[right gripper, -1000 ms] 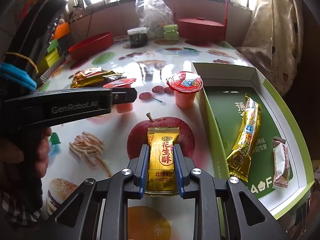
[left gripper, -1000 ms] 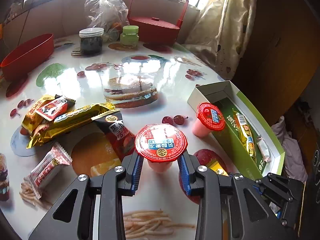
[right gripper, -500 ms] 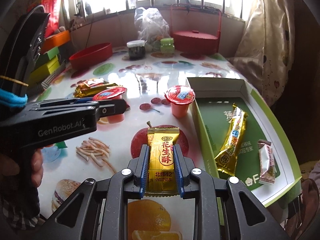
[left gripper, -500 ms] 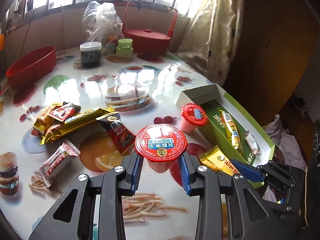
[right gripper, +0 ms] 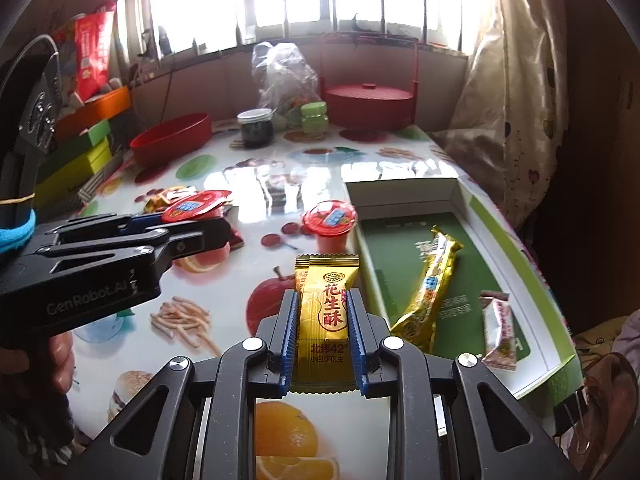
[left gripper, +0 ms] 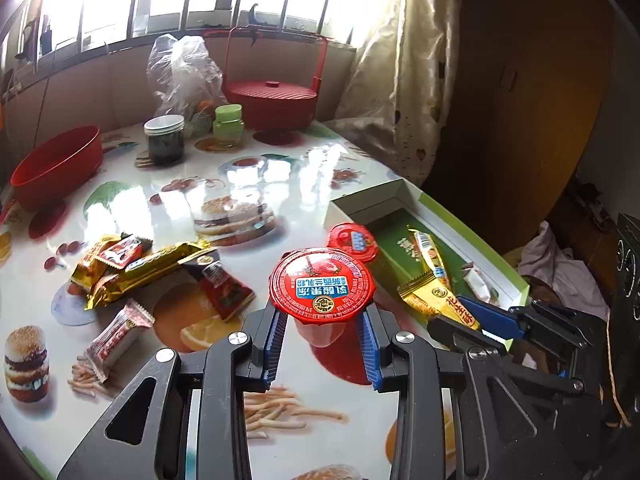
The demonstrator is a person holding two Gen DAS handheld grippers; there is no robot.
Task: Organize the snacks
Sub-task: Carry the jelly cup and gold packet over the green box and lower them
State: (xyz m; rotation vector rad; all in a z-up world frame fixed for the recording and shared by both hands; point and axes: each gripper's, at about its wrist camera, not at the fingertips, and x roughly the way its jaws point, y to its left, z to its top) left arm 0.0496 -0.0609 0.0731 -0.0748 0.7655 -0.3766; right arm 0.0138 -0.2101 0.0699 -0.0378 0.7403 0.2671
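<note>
The left gripper (left gripper: 322, 342) pinches a jelly cup (left gripper: 322, 289) by its body, lifted clear above the table (left gripper: 160, 208). The right gripper (right gripper: 323, 334) clamps a gold candy packet (right gripper: 326, 312) upright between its blue pads, just left of the green box (right gripper: 516, 240). A second jelly cup (right gripper: 330, 224) stands touching the box wall.

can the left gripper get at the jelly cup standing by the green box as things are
Probably not yet. The left gripper is already shut on a red-lidded jelly cup, so its jaws are full. The standing jelly cup itself sits uncovered on the table just outside the green box.
</note>
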